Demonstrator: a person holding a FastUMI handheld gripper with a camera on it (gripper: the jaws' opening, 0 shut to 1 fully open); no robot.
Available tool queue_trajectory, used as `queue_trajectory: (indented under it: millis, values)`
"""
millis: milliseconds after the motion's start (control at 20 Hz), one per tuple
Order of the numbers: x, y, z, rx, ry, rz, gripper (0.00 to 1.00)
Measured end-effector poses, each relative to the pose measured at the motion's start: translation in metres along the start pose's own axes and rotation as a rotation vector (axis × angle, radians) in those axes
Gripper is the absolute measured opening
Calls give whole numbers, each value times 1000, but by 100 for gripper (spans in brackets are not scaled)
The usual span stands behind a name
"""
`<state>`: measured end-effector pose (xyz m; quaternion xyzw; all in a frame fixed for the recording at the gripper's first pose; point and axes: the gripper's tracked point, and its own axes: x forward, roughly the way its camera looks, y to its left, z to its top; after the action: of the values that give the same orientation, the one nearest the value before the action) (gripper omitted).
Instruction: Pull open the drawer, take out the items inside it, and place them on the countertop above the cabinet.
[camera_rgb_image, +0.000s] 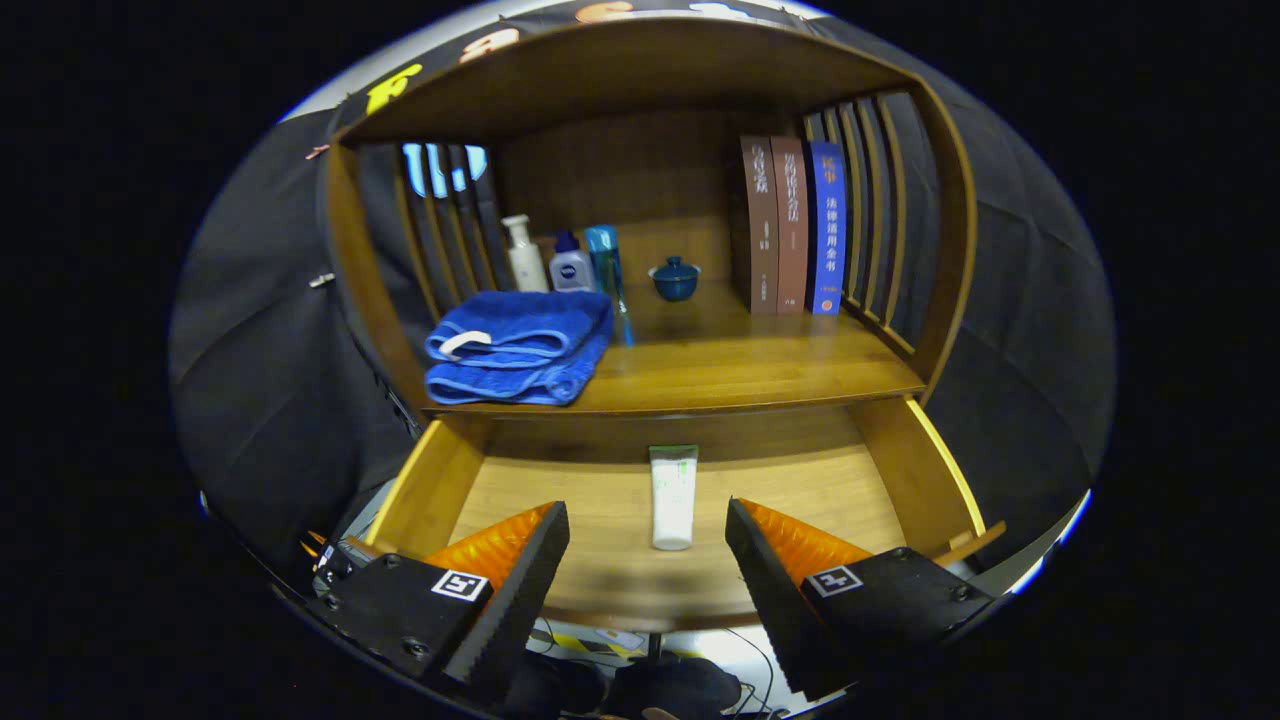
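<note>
The wooden drawer (905, 470) stands pulled out below the cabinet's countertop (740, 370). A white tube with a green end (673, 497) lies flat on the drawer floor, its length running from the drawer's back toward me. My gripper (648, 520) hovers over the drawer's front part, open, its orange and black fingers (530, 560) spread wide on either side of the tube's near end. Nothing touches the fingers.
On the countertop lie a folded blue towel (520, 348) at the left, a white pump bottle (524, 255), a small blue-capped bottle (571, 265), a tall blue bottle (606, 270), a blue lidded cup (675, 279) and three upright books (795, 228) at the right. Slatted side walls enclose the shelf.
</note>
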<state>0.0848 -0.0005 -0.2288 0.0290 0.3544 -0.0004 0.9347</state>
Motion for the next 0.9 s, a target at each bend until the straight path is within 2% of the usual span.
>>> queue_trajectory:
  millis: [200, 350, 700, 900]
  values:
    - [61, -10, -28, -20, 211, -42, 99]
    - [91, -17, -58, -31, 360, -90, 100]
    - [111, -26, -81, -20, 526, -147, 97]
    - [117, -25, -99, -43, 614, -127, 74]
